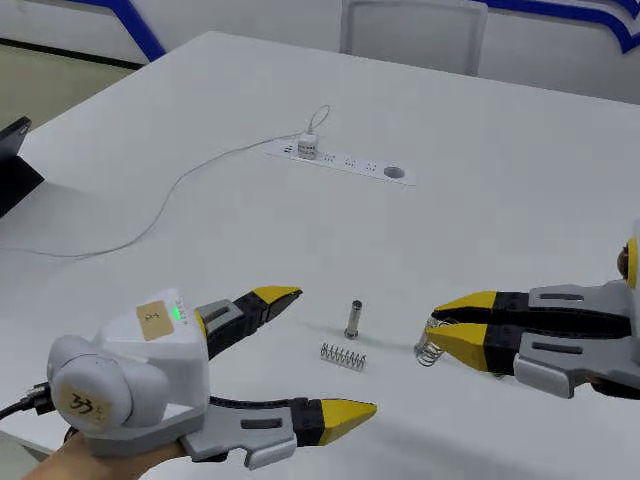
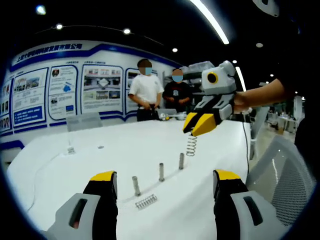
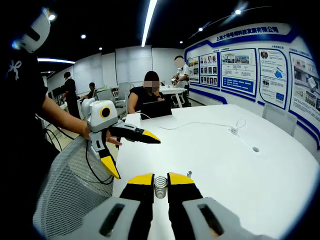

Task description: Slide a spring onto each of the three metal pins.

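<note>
We are holding a spring [image 1: 428, 352] in the right gripper [image 1: 433, 325], jaws pinched nearly closed on it, at 3 o'clock from the pin [image 1: 353, 319]. The left gripper [image 1: 336, 350] is gaping wide, empty. The next move probably calls for aligning the coil over the pin tip.
</note>
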### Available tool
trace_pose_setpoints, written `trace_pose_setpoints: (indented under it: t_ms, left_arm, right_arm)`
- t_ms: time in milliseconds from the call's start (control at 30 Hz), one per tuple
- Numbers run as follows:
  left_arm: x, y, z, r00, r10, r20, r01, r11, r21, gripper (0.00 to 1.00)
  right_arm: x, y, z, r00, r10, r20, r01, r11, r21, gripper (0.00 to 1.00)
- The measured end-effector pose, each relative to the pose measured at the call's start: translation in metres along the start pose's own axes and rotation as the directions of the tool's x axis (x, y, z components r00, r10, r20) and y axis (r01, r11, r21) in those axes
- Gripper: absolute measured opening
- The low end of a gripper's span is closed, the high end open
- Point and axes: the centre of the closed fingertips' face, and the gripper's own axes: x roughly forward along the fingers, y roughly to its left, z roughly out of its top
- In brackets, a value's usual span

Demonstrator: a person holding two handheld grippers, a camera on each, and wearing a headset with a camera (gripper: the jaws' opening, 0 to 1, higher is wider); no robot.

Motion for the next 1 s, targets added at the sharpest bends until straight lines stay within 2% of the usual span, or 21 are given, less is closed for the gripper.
trace_pose_setpoints:
  t_ms: [100,167,433,567,633,733,833,900,1000]
  left_arm:
    - [-0.001,0.008,0.004,0.9989,0.039,0.028,-0.037,0.998,-0.055,0.85]
    - [-0.001,0.012,0.006,0.9979,0.052,0.04,-0.049,0.997,-0.061,0.91]
    - [-0.004,0.019,0.007,0.9952,0.084,0.05,-0.08,0.994,-0.079,1.0]
    - [-0.004,0.025,0.002,0.9943,0.101,0.033,-0.098,0.992,-0.085,1.0]
    - [-0.004,0.025,0.001,0.9942,0.102,0.032,-0.099,0.991,-0.089,1.0]
    - [-0.003,0.023,-0.001,0.9949,0.098,0.024,-0.096,0.991,-0.093,1.0]
    - [-0.001,0.018,-0.004,0.9966,0.082,0.012,-0.08,0.991,-0.104,1.0]
    - [0.0,0.015,-0.001,0.9969,0.073,0.028,-0.069,0.989,-0.129,1.0]
    - [0.0,0.014,-0.002,0.9972,0.072,0.021,-0.068,0.989,-0.13,1.0]
  right_arm:
    - [-0.002,-0.009,0.0,0.9998,-0.021,-0.004,0.021,1.0,0.005,0.1]
    - [-0.002,-0.017,-0.001,0.9992,-0.038,-0.011,0.038,0.999,0.003,0.1]
    - [-0.002,-0.047,-0.001,0.993,-0.115,-0.026,0.115,0.993,0.008,0.1]
    - [0.002,-0.065,-0.008,0.9844,-0.17,-0.048,0.171,0.985,0.023,0.1]
    - [0.005,-0.075,-0.013,0.9772,-0.203,-0.062,0.205,0.979,0.025,0.1]
    - [0.011,-0.084,-0.018,0.9721,-0.225,-0.066,0.229,0.972,0.052,0.1]
    - [0.019,-0.088,-0.025,0.969,-0.236,-0.075,0.241,0.968,0.072,0.1]
    - [0.025,-0.09,-0.031,0.9678,-0.236,-0.086,0.244,0.966,0.085,0.1]
    - [0.032,-0.091,-0.04,0.9633,-0.244,-0.112,0.254,0.963,0.093,0.1]
